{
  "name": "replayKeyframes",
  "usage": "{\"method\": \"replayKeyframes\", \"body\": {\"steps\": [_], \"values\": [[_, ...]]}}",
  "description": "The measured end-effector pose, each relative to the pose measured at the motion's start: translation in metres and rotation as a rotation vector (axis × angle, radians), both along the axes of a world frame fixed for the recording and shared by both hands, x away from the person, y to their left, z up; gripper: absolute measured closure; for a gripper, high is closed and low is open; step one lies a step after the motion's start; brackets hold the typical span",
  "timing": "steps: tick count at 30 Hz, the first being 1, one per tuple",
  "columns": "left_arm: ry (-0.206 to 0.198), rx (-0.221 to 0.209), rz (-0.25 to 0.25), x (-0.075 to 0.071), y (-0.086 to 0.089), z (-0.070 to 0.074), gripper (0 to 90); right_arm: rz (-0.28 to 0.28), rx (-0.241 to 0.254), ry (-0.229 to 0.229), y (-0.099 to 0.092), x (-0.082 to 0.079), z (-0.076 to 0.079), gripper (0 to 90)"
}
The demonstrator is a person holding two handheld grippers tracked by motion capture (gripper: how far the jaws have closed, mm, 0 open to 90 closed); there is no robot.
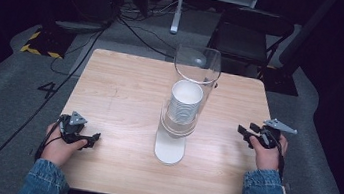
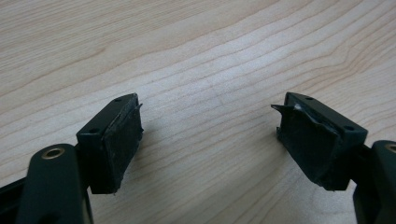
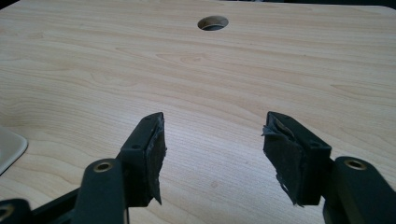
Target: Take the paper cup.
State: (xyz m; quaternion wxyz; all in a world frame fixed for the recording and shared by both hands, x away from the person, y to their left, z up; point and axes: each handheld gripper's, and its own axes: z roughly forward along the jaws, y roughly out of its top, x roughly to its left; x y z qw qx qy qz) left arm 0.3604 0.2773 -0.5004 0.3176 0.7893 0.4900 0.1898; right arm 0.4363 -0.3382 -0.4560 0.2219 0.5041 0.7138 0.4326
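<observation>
A stack of white paper cups [image 1: 185, 101] sits inside a clear tube dispenser [image 1: 197, 65] on a white base [image 1: 169, 149] at the middle of the wooden table [image 1: 124, 96]. My left gripper [image 1: 93, 139] rests low at the table's front left, pointing toward the base. In the left gripper view its jaws [image 2: 210, 116] stand open over bare wood. My right gripper [image 1: 243, 132] is held at the right side, pointing left toward the dispenser. Its jaws [image 3: 212, 128] are apart with nothing between them. A corner of the white base [image 3: 9, 147] shows at the left edge of the right gripper view.
A round cable hole [image 3: 213, 23] lies near the table's far edge. Behind the table stand a black folding chair [image 1: 249, 31] and a white stand leg [image 1: 178, 7]. Cables cross the grey floor, with yellow-black tape [image 1: 36, 41] at the left.
</observation>
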Motion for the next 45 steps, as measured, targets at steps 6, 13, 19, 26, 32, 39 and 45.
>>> {"method": "replayKeyframes", "body": {"steps": [6, 13, 19, 26, 32, 39, 45], "values": [[-0.002, -0.023, 0.006, -0.002, 0.001, 0.005, 22.3, -0.009, 0.007, -0.003, -0.004, -0.001, 0.001, 38.3], [-0.032, -0.042, 0.011, -0.004, 0.002, 0.017, 22.6, -0.030, 0.013, -0.013, -0.010, -0.004, 0.007, 37.9], [-0.092, -0.084, 0.004, -0.008, 0.002, 0.041, 23.2, -0.034, 0.027, -0.038, -0.011, -0.011, 0.018, 37.3], [-0.097, -0.083, -0.020, -0.010, -0.005, 0.047, 23.2, -0.005, 0.031, -0.043, -0.004, -0.012, 0.021, 35.6], [-0.109, -0.098, -0.038, -0.013, -0.009, 0.054, 23.3, 0.044, 0.037, -0.059, 0.006, -0.015, 0.032, 35.2], [-0.107, -0.096, -0.049, -0.016, -0.011, 0.057, 23.6, 0.113, 0.069, -0.060, 0.024, -0.018, 0.045, 35.0], [-0.108, -0.090, -0.040, -0.021, -0.007, 0.058, 23.7, 0.158, 0.064, -0.052, 0.038, -0.019, 0.054, 34.7]]}}
